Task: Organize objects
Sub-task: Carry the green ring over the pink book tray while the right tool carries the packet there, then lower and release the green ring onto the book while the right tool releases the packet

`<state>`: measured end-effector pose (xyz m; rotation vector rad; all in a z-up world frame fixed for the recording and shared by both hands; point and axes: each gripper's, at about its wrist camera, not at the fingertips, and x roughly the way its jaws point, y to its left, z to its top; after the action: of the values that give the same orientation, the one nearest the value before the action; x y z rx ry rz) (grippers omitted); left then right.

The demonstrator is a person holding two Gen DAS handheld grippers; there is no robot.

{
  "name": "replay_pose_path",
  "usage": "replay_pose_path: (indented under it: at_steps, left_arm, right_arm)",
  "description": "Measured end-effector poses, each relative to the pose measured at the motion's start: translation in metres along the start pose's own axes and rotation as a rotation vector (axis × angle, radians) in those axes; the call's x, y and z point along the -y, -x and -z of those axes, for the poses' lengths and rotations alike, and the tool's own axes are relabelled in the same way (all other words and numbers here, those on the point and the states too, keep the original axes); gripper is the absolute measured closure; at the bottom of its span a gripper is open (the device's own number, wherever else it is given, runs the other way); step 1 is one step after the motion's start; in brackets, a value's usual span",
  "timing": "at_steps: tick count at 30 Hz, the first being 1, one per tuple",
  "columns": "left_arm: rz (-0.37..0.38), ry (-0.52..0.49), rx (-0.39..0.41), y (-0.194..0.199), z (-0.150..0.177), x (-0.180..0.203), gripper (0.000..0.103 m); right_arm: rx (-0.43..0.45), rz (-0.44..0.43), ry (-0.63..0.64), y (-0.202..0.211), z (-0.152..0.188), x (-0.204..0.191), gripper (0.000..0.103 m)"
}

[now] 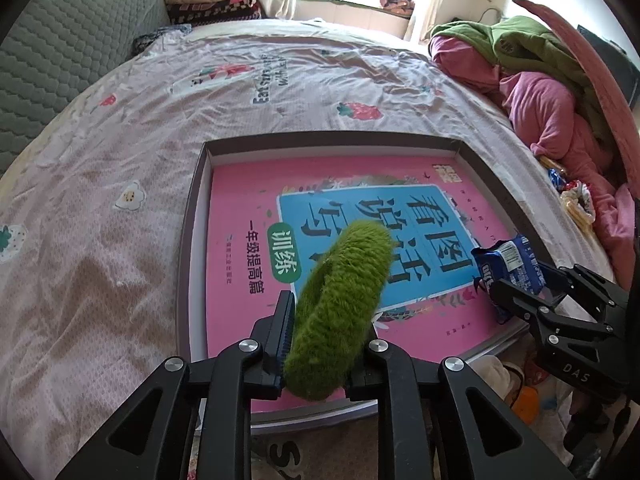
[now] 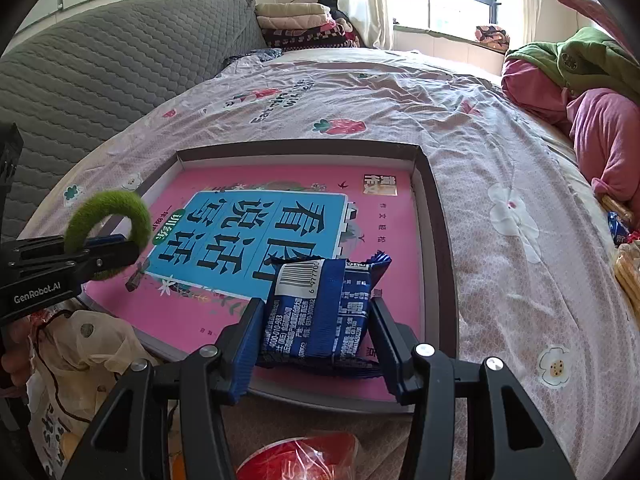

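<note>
- Risk: the green fuzzy ring (image 1: 340,312) is soft, so we judge it could slip or bounce out of the shallow box (image 1: 192,240) if let go from this height.
- Risk: the blue snack packet (image 2: 320,312) is slick foil (pinched only at its sides); it may slide on the pink book (image 2: 360,208).
- Left gripper (image 1: 324,344) is clamped on the ring, tilted down over the box's near edge.
- Right gripper (image 2: 316,340) grips the packet, also angled down, above the book's near corner.

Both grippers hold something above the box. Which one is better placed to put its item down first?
Probably right: the right gripper holds the blue packet low over the book.
</note>
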<state>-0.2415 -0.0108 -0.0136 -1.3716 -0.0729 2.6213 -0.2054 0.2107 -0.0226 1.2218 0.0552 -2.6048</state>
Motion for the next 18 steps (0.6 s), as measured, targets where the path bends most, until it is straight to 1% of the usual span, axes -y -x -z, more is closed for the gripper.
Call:
replay_pose_path:
  at_steps: [13,16,18]
  left_arm:
    - [0.005,0.013,-0.007,0.0017,0.0004,-0.0012,0.080]
    - [0.015,0.020,-0.005,0.0034,-0.0003,-0.0020,0.075]
    - [0.022,0.020,-0.002,0.0048,-0.0001,-0.0019,0.069]
  right_arm:
    - [-0.016,-0.009,-0.011,0.0003,0.0014,0.0004,0.050]
    - [-0.019,-0.020,-0.026,0.0010,0.0009,0.0022,0.050]
    - [-0.019,-0.024,-0.032,0.0015,0.0011,0.0026,0.050]
